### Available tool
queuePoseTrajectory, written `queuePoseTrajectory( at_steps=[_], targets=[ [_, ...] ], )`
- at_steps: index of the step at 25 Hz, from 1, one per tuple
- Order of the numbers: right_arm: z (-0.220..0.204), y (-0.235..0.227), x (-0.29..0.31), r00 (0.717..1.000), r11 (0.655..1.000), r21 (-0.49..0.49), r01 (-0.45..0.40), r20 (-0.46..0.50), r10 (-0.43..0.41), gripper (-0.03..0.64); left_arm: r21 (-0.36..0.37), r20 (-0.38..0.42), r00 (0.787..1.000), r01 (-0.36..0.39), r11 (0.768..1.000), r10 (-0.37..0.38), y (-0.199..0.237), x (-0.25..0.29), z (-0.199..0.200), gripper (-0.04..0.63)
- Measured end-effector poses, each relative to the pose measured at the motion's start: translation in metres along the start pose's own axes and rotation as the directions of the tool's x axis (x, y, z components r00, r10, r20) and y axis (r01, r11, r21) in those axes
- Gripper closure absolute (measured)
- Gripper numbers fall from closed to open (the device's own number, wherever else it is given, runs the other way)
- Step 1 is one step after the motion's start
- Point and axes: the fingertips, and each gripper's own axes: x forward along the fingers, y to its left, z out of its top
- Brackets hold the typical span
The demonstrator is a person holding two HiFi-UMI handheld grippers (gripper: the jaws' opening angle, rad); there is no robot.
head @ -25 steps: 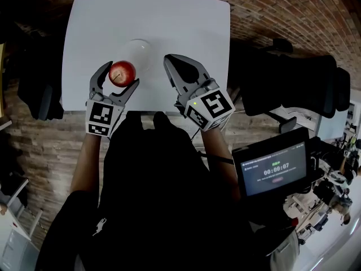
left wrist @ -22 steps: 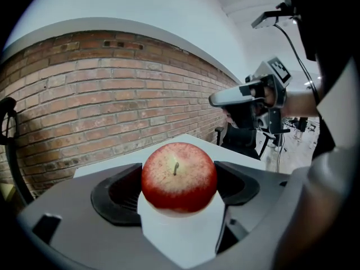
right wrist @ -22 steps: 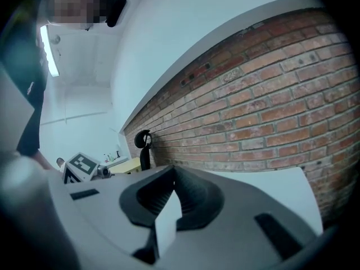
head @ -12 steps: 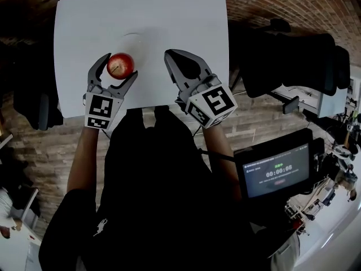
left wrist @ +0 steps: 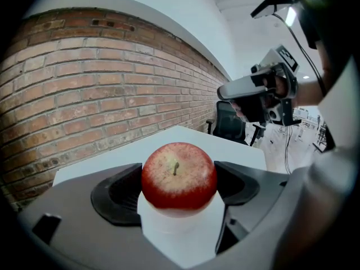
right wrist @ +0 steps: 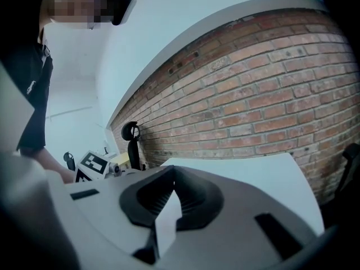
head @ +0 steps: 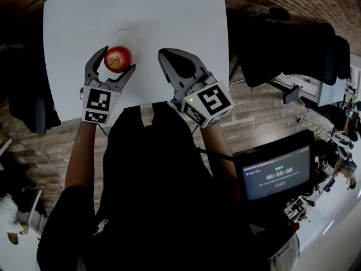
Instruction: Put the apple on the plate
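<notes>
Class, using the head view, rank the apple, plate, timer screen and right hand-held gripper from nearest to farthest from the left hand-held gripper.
1. apple, held in the left hand-held gripper.
2. plate, just beyond the apple.
3. right hand-held gripper, to the right, shut.
4. timer screen, far lower right.

Our left gripper (left wrist: 178, 193) with the apple (left wrist: 179, 173) between its jaws.
We see the red apple stem-up, a dark pad pressed to each side, the white table (left wrist: 239, 151) beyond it. A brick wall (left wrist: 101, 94) curves behind; the right gripper (left wrist: 239, 89) hangs upper right, above a dark chair (left wrist: 229, 124).
</notes>
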Motion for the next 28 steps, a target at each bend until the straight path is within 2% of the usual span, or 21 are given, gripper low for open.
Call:
queuePoseTrajectory(
  at_steps=[11,20,28],
  targets=[
    [-0.02,-0.007,0.011,0.999,1.0,0.016,0.008,-0.044,-0.008,0.614,-0.007,-0.041,0.999,0.009,1.0,-0.01,0.005,0.027,-0.033,0.192],
    [-0.025,-0.007,0.014,0.998,0.999,0.033,0.007,-0.057,-0.005,0.614,0.018,-0.053,0.998,0.026,0.999,-0.025,-0.001,0.044,-0.037,0.192],
    [-0.038,-0.01,0.018,0.996,0.999,0.044,0.011,-0.084,-0.007,0.614,0.028,-0.048,0.999,0.009,1.0,-0.007,0.008,0.058,-0.043,0.192]
  ],
)
